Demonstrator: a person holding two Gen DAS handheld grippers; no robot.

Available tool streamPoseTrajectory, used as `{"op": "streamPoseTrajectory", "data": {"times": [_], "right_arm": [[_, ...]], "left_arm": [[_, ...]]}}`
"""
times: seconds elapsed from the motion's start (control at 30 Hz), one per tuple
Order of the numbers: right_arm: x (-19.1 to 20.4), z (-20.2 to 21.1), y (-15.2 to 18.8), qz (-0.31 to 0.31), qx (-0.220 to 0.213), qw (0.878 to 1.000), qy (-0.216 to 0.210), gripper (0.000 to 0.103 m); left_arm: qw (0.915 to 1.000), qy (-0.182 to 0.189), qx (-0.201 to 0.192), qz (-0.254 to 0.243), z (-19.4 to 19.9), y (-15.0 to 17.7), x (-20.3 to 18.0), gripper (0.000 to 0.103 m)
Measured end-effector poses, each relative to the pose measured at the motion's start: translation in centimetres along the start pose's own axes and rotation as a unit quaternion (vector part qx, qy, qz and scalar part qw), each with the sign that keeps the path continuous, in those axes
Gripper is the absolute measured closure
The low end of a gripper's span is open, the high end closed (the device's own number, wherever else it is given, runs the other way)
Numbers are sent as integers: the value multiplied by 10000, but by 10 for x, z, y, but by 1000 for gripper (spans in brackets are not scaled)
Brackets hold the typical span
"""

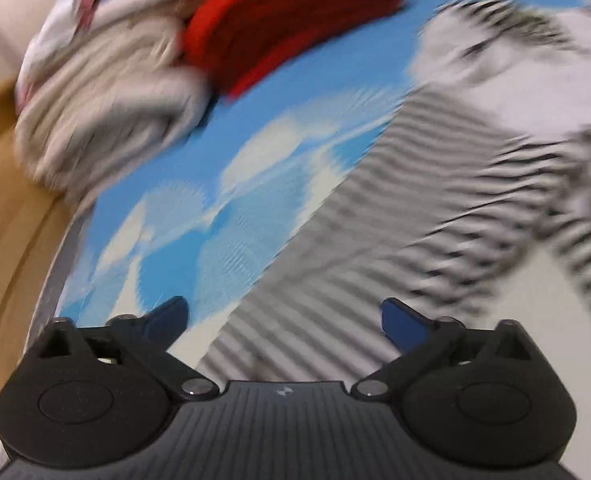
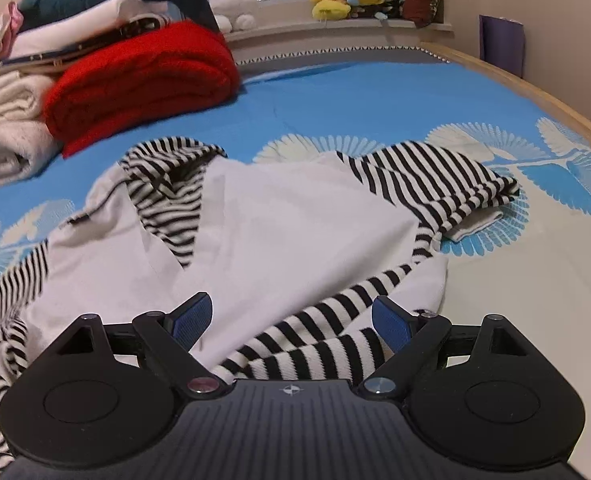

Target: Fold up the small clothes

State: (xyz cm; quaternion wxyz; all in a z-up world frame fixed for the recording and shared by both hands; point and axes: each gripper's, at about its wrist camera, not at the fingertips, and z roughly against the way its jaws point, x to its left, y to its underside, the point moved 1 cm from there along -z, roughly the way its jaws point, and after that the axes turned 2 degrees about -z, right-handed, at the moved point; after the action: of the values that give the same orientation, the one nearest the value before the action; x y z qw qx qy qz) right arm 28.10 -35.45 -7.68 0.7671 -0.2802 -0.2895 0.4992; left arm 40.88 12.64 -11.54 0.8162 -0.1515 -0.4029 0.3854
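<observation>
Holding my right gripper (image 2: 291, 316) with jaws apart and nothing clamped, just above the striped black-and-white garment (image 2: 255, 216), which lies crumpled on the blue bedsheet (image 2: 355, 104). My left gripper (image 1: 283, 316) is spread wide too, empty, over the garment's striped edge; that view is blurred. Folded red knit (image 2: 143, 80) sits beside a stack of pale folded clothes (image 2: 3, 120).
</observation>
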Motion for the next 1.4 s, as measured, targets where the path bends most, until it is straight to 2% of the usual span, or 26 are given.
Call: {"op": "streamPoseTrajectory", "data": {"times": [0.07, 0.1, 0.17, 0.23, 0.27, 0.33, 0.43, 0.47, 0.53, 0.57, 0.6, 0.63, 0.67, 0.7, 0.77, 0.83, 0.87, 0.9, 0.93, 0.97, 1.07, 1.17, 1.27, 1.33, 1.37, 1.4], "right_arm": [[0, -5, 3, 31, 92, 10000, -6, 15], [0, -6, 3, 62, 114, 9999, -23, 15], [1, -6, 5, 137, 95, 9999, -16, 15], [1, -5, 4, 185, 1, 9998, 94, 15], [0, -6, 4, 208, -47, 9996, 174, 15], [-2, -6, 3, 228, -97, 9993, 279, 15], [-5, -7, 1, 283, -134, 9992, 251, 15], [-6, -7, 1, 309, -154, 9991, 262, 15], [-9, -10, -1, 350, -135, 9990, 259, 15], [-11, -10, -2, 314, -141, 9991, 263, 15], [-15, -10, -3, 257, -146, 9991, 295, 15], [-17, -11, -4, 200, -136, 9991, 355, 15], [-20, -12, -4, 142, -113, 9991, 395, 16], [-21, -13, -4, 105, -83, 9991, 405, 16], [-22, -14, -2, 57, -27, 9993, 381, 16], [-19, -14, -1, 79, 10, 9995, 303, 15], [-17, -13, -1, 110, 0, 9996, 275, 15], [-15, -12, 0, 157, -19, 9996, 252, 15], [-13, -10, 0, 212, -47, 9995, 236, 15], [-12, -9, 1, 264, -80, 9994, 221, 15], [-12, -6, -1, 331, -177, 9990, 252, 15], [-21, -7, -5, 260, -218, 9990, 301, 16], [-33, -9, -7, 101, -124, 9994, 315, 16], [-38, -7, -8, -30, -11, 9998, 173, 16], [-40, -4, -7, -84, 55, 9999, 21, 16], [-40, 0, -5, -102, 136, 9997, -148, 16]], "left_arm": [[9990, 210, 101, -391, 2, 1, -31, 0], [9975, 102, 203, -666, -6, 3, -48, 0], [9955, -414, -125, -839, -11, 3, -62, 3], [9949, -710, 61, -720, -27, -6, -50, 94], [9925, -1014, 439, -513, -43, -9, -36, 103], [9828, -1627, 864, -90, -70, -5, 5, 103], [9644, -2089, 1550, 484, -95, 22, 65, 103], [9616, -2068, 1670, 686, -95, 31, 79, 103], [9704, -1679, 1418, 996, -76, 38, 85, 99], [9759, -1509, 1212, 1011, -66, 34, 81, 91], [9829, -1240, 959, 970, -52, 28, 71, 67], [9881, -989, 734, 922, -40, 23, 63, 52], [9928, -731, 448, 836, -26, 15, 48, 26], [9964, -483, 157, 685, -11, 8, 32, 12], [9995, 19, -192, 239, 8, -6, -3, 7], [9994, 247, -187, -164, -1, -15, -35, 4], [9989, 248, -55, -392, -9, -15, -50, 5], [9983, 83, 102, -561, -24, -14, -60, 18], [9986, -69, 23, -531, -30, -15, -63, 41], [9983, -248, 287, -447, -41, -21, -60, 93], [9956, -635, 594, 341, -66, -27, -17, 95], [9903, -949, 831, 575, -88, -26, 12, 95], [9886, -887, 1002, 685, -86, -22, 9, 79], [9891, -995, 889, 621, -68, -24, -3, 46], [9902, -1013, 759, 586, -54, -27, -10, 20], [9912, -1014, 592, 614, -37, -25, -13, 10]]}}
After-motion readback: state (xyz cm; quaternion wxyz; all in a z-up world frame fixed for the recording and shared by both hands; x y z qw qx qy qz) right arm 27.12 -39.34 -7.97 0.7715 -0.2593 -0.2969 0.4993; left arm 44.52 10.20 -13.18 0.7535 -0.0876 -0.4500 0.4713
